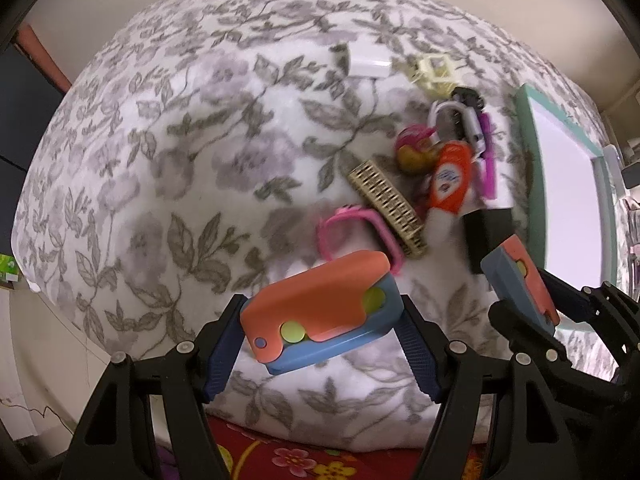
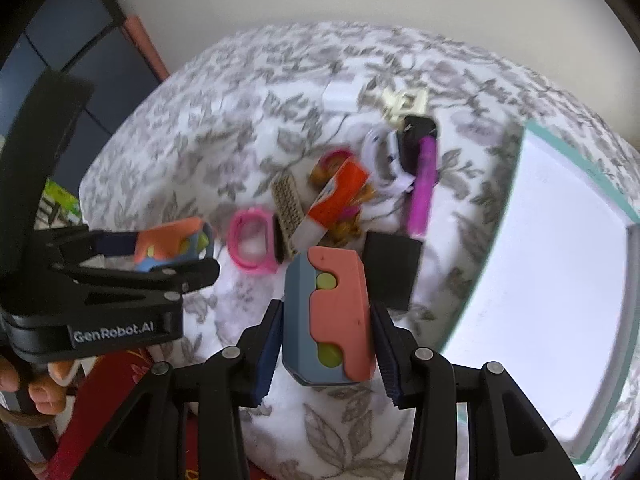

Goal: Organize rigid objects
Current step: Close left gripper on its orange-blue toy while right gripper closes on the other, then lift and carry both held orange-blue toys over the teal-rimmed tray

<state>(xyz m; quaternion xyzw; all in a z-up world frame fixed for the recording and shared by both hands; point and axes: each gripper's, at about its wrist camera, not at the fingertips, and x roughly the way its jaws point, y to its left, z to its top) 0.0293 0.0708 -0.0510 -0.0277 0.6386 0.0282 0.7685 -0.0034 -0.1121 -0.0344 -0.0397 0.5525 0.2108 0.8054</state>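
Note:
My left gripper (image 1: 320, 316) is shut on an orange-and-blue block toy (image 1: 316, 308) with yellow-green dots, held above the floral blanket. My right gripper (image 2: 326, 332) is shut on a second orange-and-blue block toy (image 2: 332, 320); it also shows in the left wrist view (image 1: 520, 284). The left gripper with its toy shows in the right wrist view (image 2: 172, 244). Beyond lies a pile: pink bracelet (image 1: 352, 236), beige comb (image 1: 386, 208), orange bottle (image 1: 450, 178), black square (image 2: 394, 270), purple marker (image 2: 422, 188), carabiner (image 1: 460, 120), doll figure (image 1: 416, 152).
A white tray with a teal rim (image 2: 552, 240) lies on the right of the blanket (image 1: 160, 160). A white box (image 1: 366, 60) and a pale yellow clip (image 1: 434, 74) lie at the far side. A red patterned rug (image 1: 300, 456) is below the bed edge.

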